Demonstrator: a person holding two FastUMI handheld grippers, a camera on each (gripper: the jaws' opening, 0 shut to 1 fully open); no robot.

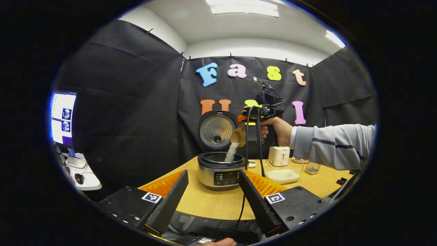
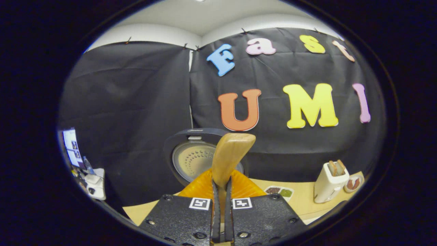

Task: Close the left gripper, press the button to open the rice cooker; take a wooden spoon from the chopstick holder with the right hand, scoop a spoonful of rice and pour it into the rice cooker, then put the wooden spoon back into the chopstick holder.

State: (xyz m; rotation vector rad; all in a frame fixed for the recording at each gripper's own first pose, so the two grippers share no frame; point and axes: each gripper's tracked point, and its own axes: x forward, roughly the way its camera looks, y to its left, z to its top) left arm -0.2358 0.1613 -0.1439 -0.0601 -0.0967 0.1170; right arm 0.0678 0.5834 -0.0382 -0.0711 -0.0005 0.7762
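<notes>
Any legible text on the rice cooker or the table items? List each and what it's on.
Rice cooker front panel: print too small to read.
Lid top edge: a brand mark, too blurred to read.
No quotable text on the other table items.

The round silver rice cooker has a black rim, a dark front panel and a grey dotted inner lid, and white rice streams from the pale tan wooden spoon. The light wooden surface carries a cream white toaster. A grey sleeve bears a dark stripe.
</notes>
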